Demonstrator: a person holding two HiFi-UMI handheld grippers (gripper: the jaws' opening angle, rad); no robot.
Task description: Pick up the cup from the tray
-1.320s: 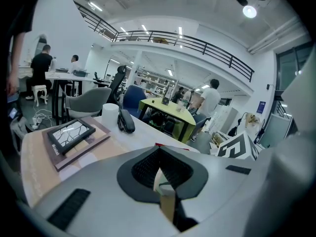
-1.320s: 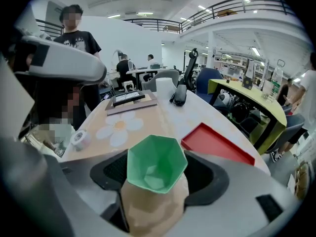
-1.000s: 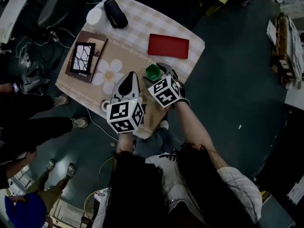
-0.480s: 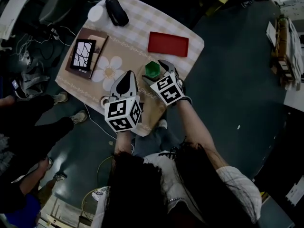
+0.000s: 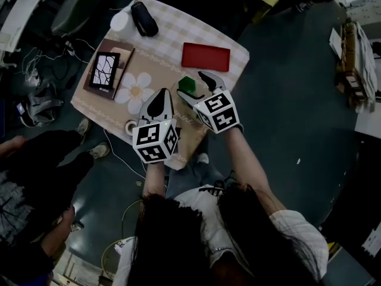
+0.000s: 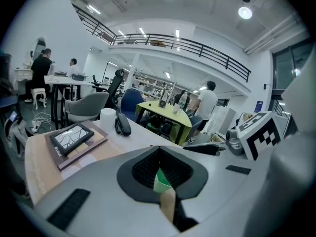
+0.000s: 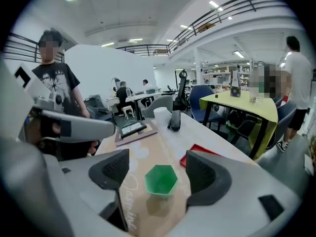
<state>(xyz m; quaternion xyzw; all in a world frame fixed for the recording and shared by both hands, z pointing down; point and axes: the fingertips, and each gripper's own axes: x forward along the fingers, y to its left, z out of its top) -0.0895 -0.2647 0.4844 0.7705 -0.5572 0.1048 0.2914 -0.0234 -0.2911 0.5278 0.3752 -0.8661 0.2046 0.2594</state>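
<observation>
Green hex cup (image 7: 161, 178) stands upright on the tan flower-print runner (image 5: 156, 70). It's not on the red tray (image 5: 205, 56), which lies flat just beyond it on the checked surface (image 5: 172, 25).

Vs. a sec ago: the right tool (image 7: 159, 168) sits a bit further back from the cup, w/ its jaws spread wider. Then the jaws sat closer round the cup; now there's a clear gap on both sides. The cup is btwn the jaw tips, neither pad touching it. The left tool (image 5: 159, 98) has barely shifted relative to the runner. Its jaws are pressed together w/ nothing pinched, tips aimed toward the flower print.

Pose: both tools are over the near edge of the surface, side by side, marker cubes toward the person. The bare right forearm (image 5: 247, 159) reaches in from lower right, tool angled up-left at the cup. The left arm is mostly hidden under the person's hair.
</observation>
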